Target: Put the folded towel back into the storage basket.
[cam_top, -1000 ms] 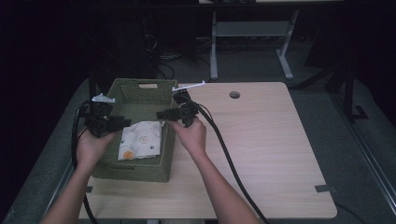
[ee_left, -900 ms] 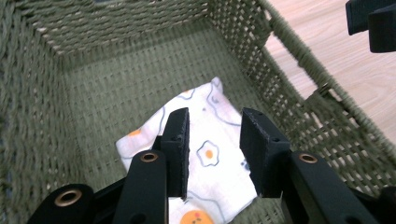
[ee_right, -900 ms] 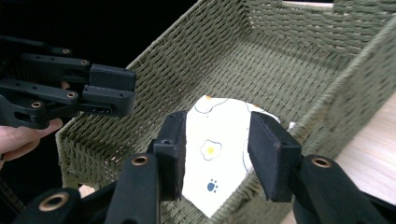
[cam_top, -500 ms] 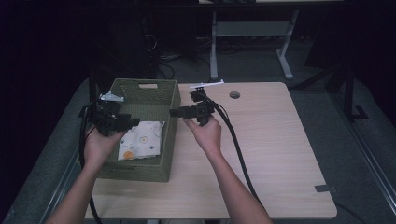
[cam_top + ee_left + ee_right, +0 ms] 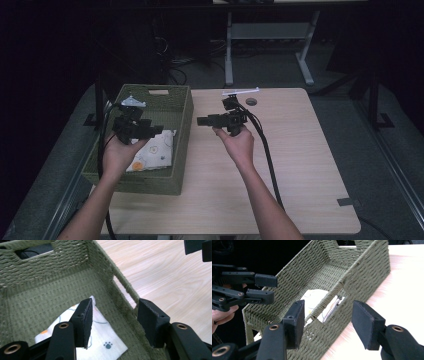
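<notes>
High view: a green woven rectangular basket [image 5: 175,107] sits at the left side of the pale wooden table [image 5: 300,170]. A folded white cloth with small printed motifs [image 5: 155,152] lies flat on the basket's floor, toward its near end. The left gripper [image 5: 155,131] hangs over the basket, jaws pointing to three o'clock, just above the cloth. The right gripper [image 5: 202,120] is over bare tabletop beside the basket's right wall, jaws pointing to nine o'clock.

Left gripper view: the jaws stand apart with nothing between them, and have just been opening. The cloth [image 5: 100,340] lies below, at six o'clock, clear of the pads.

Right gripper view: the jaws are likewise spread and empty, and have just been opening. The basket [image 5: 324,272] stands ahead, the cloth [image 5: 314,296] showing inside and through the handle slot. The left gripper [image 5: 272,288] shows at nine o'clock.
</notes>
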Available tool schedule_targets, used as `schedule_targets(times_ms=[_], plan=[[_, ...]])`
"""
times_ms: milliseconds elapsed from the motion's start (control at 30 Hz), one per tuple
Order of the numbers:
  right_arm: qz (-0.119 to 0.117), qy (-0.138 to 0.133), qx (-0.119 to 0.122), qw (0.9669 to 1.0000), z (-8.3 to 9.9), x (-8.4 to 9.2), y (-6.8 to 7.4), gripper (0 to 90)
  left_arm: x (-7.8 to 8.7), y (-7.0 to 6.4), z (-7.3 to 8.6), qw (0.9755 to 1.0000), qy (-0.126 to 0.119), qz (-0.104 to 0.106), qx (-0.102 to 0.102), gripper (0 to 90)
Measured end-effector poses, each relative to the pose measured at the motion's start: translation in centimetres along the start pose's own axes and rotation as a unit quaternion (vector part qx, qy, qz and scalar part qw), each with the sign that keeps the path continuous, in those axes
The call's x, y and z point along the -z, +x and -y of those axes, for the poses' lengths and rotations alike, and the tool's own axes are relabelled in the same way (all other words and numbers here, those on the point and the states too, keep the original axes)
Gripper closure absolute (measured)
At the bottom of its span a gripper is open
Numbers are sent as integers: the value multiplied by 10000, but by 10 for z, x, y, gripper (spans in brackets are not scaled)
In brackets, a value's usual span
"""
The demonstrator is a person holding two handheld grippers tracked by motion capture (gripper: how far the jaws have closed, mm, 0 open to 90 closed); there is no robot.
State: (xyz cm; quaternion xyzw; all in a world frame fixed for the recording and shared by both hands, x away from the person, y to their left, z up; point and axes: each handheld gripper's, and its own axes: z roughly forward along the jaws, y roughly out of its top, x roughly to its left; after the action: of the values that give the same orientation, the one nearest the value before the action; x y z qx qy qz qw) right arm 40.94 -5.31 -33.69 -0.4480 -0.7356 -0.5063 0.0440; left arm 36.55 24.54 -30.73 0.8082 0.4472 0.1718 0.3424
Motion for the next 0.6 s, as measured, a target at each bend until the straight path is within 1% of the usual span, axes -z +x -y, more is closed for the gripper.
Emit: schedule_targets(times_ms=[33, 200, 267, 433, 500, 600], plan=[[0, 0, 0, 10000, 0, 0, 0, 434, 0, -1, -1, 10000, 27, 7, -45, 466], [43, -8, -39, 10000, 2, 9, -6, 412, -2, -9, -4, 10000, -6, 87, -24, 462], [60, -39, -48, 10000, 2, 12, -8, 405, -3, -12, -5, 9999, 6, 104, -89, 461], [87, -63, -105, 9999, 5, 21, -16, 392, -6, -18, -7, 9998, -8, 148, -116, 435], [128, -70, -125, 9998, 7, 24, -18, 383, -7, -20, -8, 9998, -38, 185, -86, 426], [148, -114, -135, 9997, 8, 30, -22, 380, -9, -24, -10, 9997, -44, 224, -120, 413]])
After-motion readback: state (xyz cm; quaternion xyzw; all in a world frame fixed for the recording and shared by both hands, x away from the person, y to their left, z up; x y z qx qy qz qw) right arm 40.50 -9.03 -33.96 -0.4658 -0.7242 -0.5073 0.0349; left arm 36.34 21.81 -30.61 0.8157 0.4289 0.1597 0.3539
